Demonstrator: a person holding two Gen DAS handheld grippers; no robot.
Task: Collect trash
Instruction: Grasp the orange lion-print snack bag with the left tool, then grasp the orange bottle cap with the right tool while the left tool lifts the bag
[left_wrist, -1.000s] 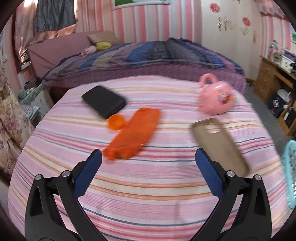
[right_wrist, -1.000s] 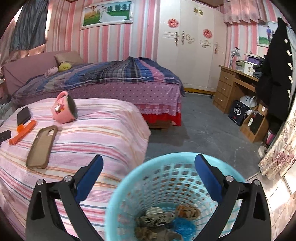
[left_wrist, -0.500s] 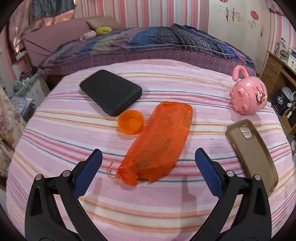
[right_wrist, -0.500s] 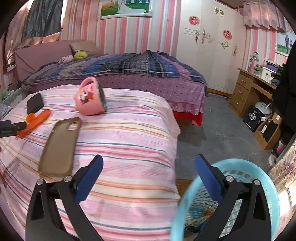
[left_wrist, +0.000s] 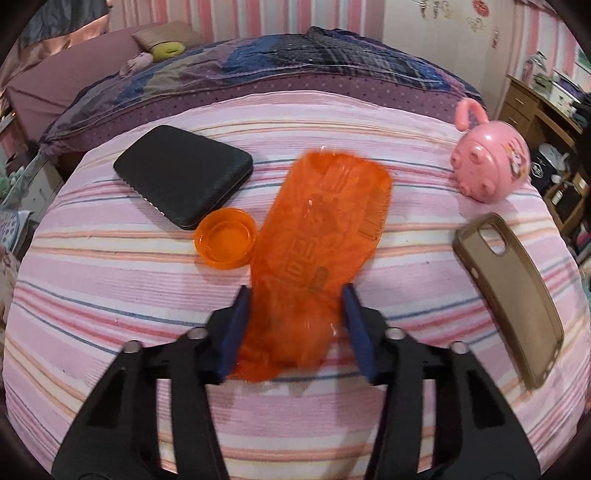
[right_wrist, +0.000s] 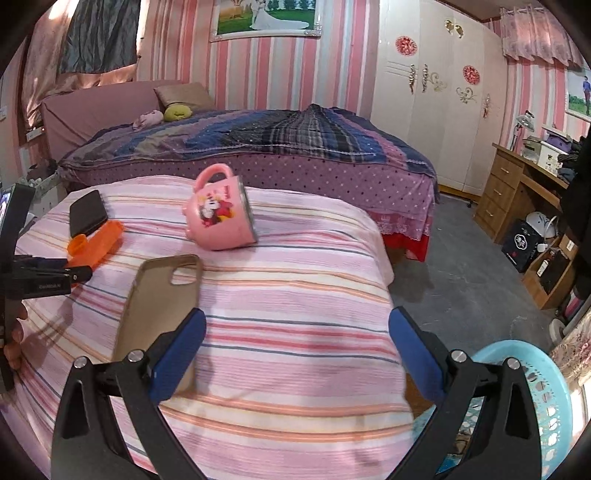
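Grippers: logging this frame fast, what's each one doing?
Left gripper: closing around the near end of the orange wrapper; firm grip cannot be told.
Right gripper: open, holding nothing, over the striped bed.

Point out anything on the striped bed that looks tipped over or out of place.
The pink mug lies tipped on its side, mouth facing sideways. The orange wrapper lies flattened beside a loose orange cap, its near end crumpled between the left gripper fingers.
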